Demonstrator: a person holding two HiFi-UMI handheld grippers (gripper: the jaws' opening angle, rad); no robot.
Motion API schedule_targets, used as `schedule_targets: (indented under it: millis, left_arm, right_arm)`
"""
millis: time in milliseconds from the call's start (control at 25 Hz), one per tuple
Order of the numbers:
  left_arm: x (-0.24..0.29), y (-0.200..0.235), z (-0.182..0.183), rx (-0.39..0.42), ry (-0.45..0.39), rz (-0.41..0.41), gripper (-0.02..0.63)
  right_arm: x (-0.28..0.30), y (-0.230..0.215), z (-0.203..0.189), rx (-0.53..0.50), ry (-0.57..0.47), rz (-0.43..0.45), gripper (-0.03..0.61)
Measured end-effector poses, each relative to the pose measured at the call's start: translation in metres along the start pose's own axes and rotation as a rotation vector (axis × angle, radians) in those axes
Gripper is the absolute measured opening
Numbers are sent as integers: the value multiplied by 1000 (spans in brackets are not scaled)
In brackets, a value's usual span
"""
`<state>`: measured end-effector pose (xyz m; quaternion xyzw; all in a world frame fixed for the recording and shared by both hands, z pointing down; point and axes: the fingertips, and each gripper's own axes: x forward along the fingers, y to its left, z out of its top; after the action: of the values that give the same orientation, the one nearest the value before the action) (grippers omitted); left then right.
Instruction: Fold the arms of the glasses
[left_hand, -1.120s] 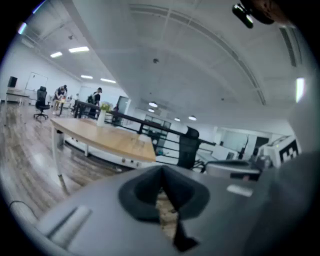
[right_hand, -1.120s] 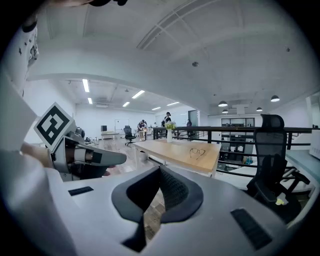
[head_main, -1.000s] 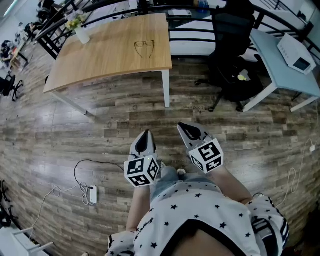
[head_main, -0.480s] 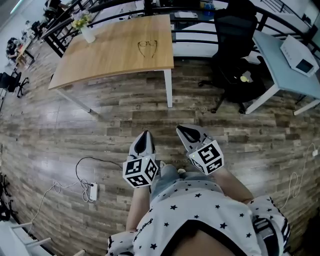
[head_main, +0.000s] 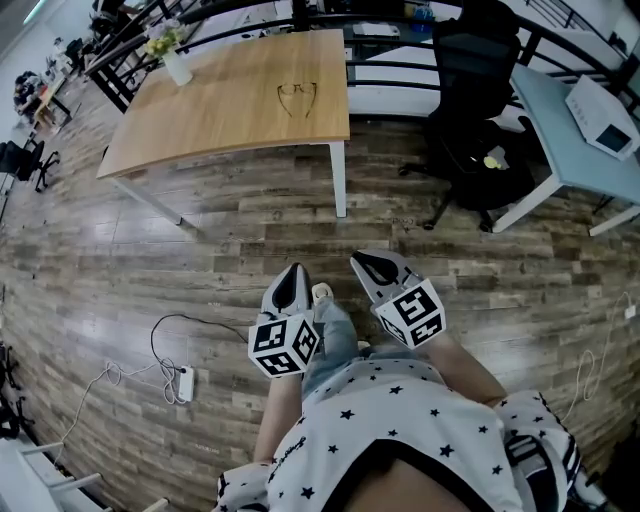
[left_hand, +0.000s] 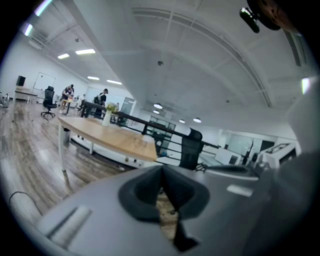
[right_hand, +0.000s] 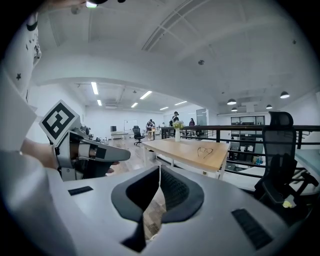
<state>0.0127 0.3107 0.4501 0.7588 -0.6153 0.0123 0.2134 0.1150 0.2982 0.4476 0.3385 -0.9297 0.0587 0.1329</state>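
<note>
Fingers (left_hand: 142, 195) of the left gripper (head_main: 291, 270) are closed together with nothing between them. Fingers (right_hand: 172, 192) of the right gripper (head_main: 364, 262) are likewise closed and empty, their dark ribbed pads meeting at the tips. Both are held low in front of the person, pointing toward 12 o'clock, well apart from the bench (head_main: 200, 115).

The glasses (head_main: 297, 97) lie flat on the bench near its right end, at 12 o'clock from the grippers. Their arms look spread open, but they are too small to say which way they face.

Handling, my guess:
- The dark frame is thin and wire-like, so it is probably very light and will skate on the smooth top if nudged.
- The hinges and lenses are the fragile parts and should not be pinched.
- One pair of fingers should steady the front at the bridge or an outer corner.
- The other pair should push each arm inward from partway along it, gently.

Surroundings:
- The bench top is pale wood with a curved edge, on white legs.
- A white vase (head_main: 170, 62) of flowers stands at 10 o'clock.
- The floor (head_main: 150, 260) is grey-brown planks with a slight sheen.
- A black office chair (head_main: 470, 70) is at 1 o'clock.
- A white power strip (head_main: 186, 388) with a trailing cable lies at 8 o'clock.
</note>
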Motion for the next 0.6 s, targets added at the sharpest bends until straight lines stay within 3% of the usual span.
schedule_targets:
  millis: [600]
  left_arm:
    - [107, 40, 37, -14, 20, -52, 6]
  right_arm:
    - [82, -71, 21, -3, 39, -48, 18]
